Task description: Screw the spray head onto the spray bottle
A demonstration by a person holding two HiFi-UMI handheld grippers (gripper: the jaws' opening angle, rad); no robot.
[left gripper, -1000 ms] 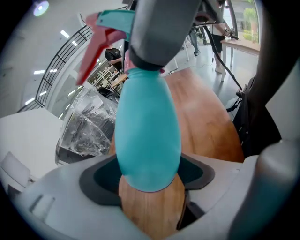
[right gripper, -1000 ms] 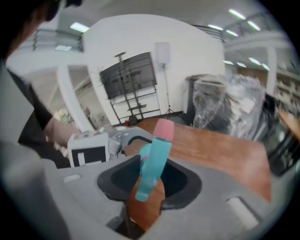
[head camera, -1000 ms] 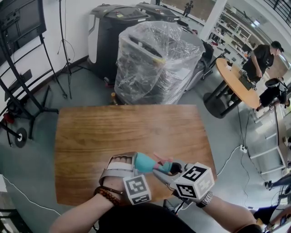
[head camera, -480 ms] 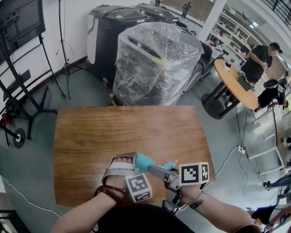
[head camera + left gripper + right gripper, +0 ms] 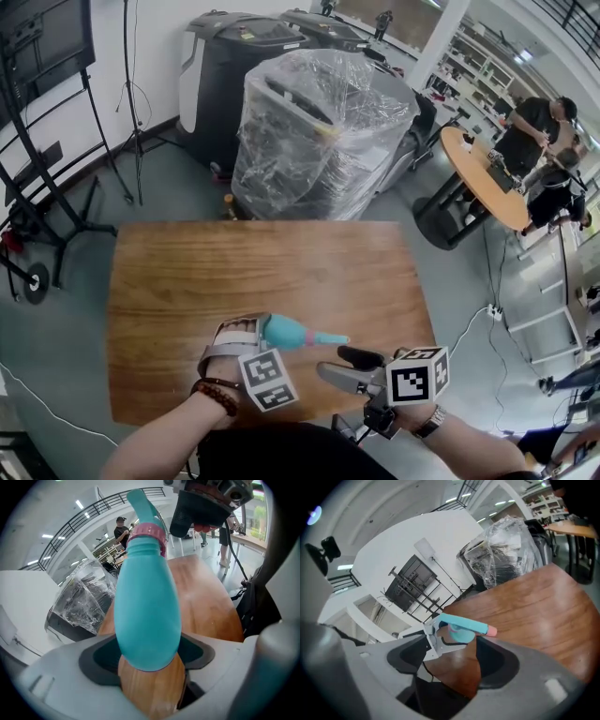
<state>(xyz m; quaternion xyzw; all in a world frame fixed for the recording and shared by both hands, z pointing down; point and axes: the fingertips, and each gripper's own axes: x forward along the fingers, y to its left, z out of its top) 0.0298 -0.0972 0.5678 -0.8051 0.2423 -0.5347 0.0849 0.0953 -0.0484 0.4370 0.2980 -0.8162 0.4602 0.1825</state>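
L gripper (image 5: 261,336) pinches bottle (image 5: 284,332) by its fat end, jaws wide around it, over table's (image 5: 187,272) near edge. Spray head (image 5: 328,338) is on the neck and pink collar (image 5: 148,530) looks seated. Tightness unclear, prob more turns left. R gripper (image 5: 345,367), over table's near-right edge: jaws just been opening, now fully spread, empty, clear of head.

We see a bright, evenly lit hall — the light falls from ceiling strip lights (image 5: 79,504), and shadows are soft and faint. Glare flashes off the plastic wrap (image 5: 319,122); a pale sheen lies on the table (image 5: 543,616). Both gripper views bend strongly and darken at the rims — the close spray bottle (image 5: 147,606) looks slightly soft.
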